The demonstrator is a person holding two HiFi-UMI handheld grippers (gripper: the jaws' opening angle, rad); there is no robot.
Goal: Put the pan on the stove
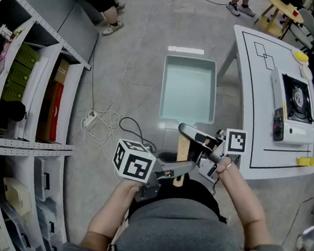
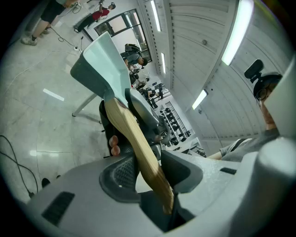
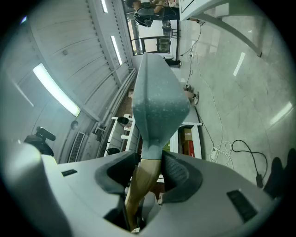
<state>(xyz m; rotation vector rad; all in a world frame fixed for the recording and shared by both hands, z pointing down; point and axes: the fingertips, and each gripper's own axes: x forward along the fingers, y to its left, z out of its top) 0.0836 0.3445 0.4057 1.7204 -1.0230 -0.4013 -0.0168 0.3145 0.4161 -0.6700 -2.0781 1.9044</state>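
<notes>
Pale teal square pan (image 1: 188, 89) hangs over open floor (image 1: 140, 66) ahead, its wooden handle (image 1: 182, 150) clamped by the fingers (image 2: 119, 173) of both left gripper (image 1: 178, 172) and right gripper (image 1: 189, 136), probably to steady its weight, with only the white tabletop's (image 1: 249, 75) left edge to clear before reaching the portable gas stove (image 1: 296, 104) at right.

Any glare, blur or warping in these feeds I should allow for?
Head view: even light, sharp; pan and stove clear. Left gripper view: strong fisheye bending, bright ceiling strips, wooden handle sharp. Right gripper view: same bending, dark corners.
</notes>
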